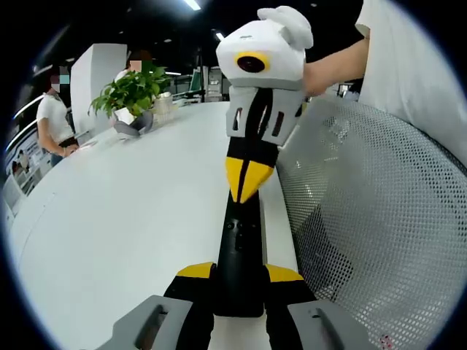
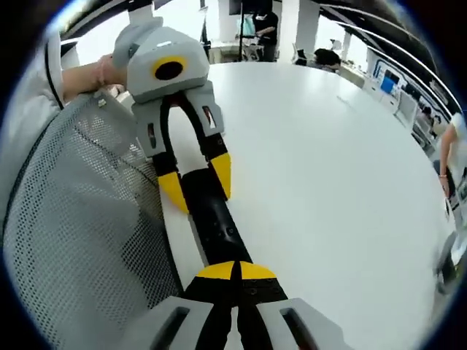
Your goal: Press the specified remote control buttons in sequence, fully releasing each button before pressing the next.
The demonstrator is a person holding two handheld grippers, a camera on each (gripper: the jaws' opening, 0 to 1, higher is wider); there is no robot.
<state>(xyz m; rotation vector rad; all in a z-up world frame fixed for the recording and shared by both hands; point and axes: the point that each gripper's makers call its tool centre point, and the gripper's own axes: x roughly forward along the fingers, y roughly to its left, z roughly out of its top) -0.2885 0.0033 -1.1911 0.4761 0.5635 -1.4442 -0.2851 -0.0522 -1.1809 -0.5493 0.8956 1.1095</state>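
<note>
I hold the remote [image 1: 239, 255] with my left claw [image 1: 239, 281]. Its two yellow tips are closed on the near end of the remote, one on each long side. The remote lies flat on the white table [image 1: 131, 226], near the edge, just beside a mesh chair back [image 1: 379, 226].

My right claw [image 2: 235, 271] has its jaws closed together, and it grips nothing. Its tips rest on top of the remote [image 2: 213, 219], over the buttons at the other end.

I think the danger is here: the closed tips are wide and the buttons are small, so I may press two buttons together. If I push too hard or at an angle, the remote can twist in my left claw or slide toward the table edge.
</note>
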